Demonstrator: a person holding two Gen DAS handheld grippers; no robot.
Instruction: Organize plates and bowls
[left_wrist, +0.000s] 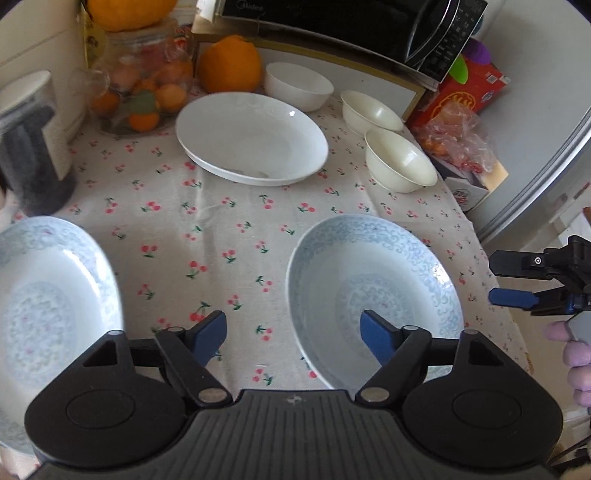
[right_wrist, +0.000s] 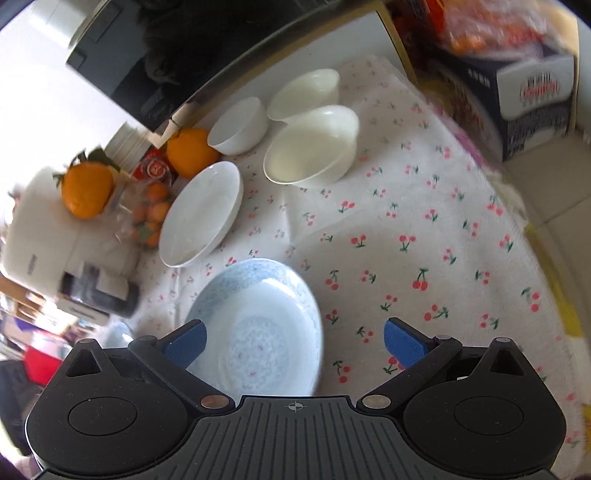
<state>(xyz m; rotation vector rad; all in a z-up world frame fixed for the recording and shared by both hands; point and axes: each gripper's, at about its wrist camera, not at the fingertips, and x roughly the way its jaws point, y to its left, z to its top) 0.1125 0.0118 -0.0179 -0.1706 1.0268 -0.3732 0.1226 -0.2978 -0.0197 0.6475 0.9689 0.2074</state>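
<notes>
- Left gripper (left_wrist: 293, 334): jaws fairly wide, nothing between them; right gripper (right_wrist: 293, 338): jaws wide, empty.
- A blue-patterned plate (left_wrist: 373, 291) lies on the desk (left_wrist: 236, 229) beneath the left jaws' right finger.
- Probably stiff, slick, breakable; take it by the raised rim.
- Beyond: white plate (left_wrist: 251, 138), three bowls; bare cloth between gives room.

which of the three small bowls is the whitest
The back bowl nearest the big orange. It is bright white, while the two bowls to its right are cream.
</notes>
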